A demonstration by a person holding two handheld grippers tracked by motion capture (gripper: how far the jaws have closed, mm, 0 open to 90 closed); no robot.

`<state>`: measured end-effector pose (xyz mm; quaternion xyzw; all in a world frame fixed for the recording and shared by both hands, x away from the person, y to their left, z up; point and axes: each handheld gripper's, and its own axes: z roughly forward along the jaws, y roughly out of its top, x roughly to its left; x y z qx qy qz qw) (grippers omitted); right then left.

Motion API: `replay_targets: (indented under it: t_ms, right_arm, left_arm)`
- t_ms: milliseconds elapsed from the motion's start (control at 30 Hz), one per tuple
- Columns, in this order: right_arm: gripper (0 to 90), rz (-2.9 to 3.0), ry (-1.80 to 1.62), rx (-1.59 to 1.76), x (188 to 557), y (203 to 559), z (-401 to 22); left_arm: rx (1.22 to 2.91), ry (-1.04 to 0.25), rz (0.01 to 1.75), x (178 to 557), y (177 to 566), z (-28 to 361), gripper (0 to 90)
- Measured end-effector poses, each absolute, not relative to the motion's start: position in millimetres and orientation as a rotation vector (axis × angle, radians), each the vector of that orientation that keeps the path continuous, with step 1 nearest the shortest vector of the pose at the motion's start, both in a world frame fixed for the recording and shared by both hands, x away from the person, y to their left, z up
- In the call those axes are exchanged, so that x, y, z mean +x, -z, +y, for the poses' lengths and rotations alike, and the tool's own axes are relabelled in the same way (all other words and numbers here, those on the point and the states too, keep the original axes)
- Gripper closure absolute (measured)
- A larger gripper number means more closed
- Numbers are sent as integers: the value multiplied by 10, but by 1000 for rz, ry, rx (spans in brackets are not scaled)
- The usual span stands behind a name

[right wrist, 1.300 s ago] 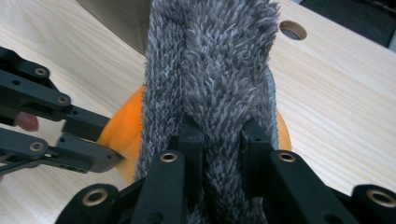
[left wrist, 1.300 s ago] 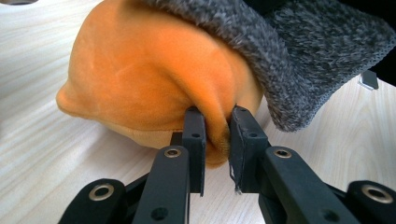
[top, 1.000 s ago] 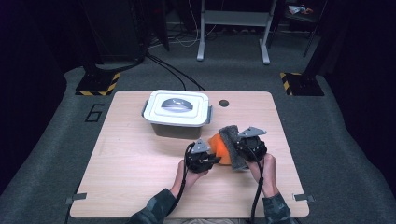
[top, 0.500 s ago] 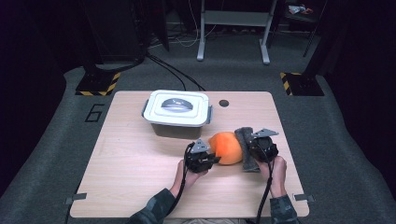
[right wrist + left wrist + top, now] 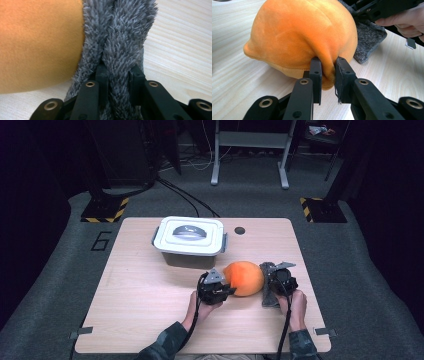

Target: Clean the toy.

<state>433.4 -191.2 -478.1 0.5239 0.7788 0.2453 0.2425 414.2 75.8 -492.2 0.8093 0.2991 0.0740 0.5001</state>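
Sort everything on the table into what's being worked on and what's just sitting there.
In hand:
- orange plush toy, pinched by the left gripper
- its grey fuzzy part, clamped by the right gripper

Lying about:
- white lidded container
- table

The orange plush toy (image 5: 304,37) looks like soft, short-napped matt cloth. The grey piece (image 5: 120,37) is shaggy, fuzzy fabric (long loose fibres). The table (image 5: 145,305) is pale matt wood-grain laminate; the white container (image 5: 189,240) is smooth plastic.
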Motion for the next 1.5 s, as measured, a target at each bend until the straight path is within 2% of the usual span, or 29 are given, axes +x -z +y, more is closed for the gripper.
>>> replay_targets:
  t_ms: [400, 667, 833, 933, 1233, 1500]
  right_arm:
    - [749, 2072, -801, 1313, 4073, 4276, -1884]
    - [747, 2152, -950, 1147, 3926, 3992, -1520]
    - [747, 2204, -815, 1095, 3990, 4114, -1205]
    - [748, 2199, -774, 1103, 4043, 4201, -1179]
    - [748, 2155, -767, 1208, 4098, 4276, -1440]
    - [747, 2117, -745, 1341, 4203, 4485, -1737]
  left_arm:
    - [1956, -180, 728, 4142, 4915, 757, 770]
    - [1959, -181, 722, 4145, 4914, 755, 770]
    - [1970, -185, 722, 4145, 4914, 757, 771]
    - [1966, -183, 728, 4150, 4932, 773, 770]
    - [1961, -177, 732, 4146, 4942, 775, 770]
    - [1954, -170, 742, 4146, 4955, 779, 769]
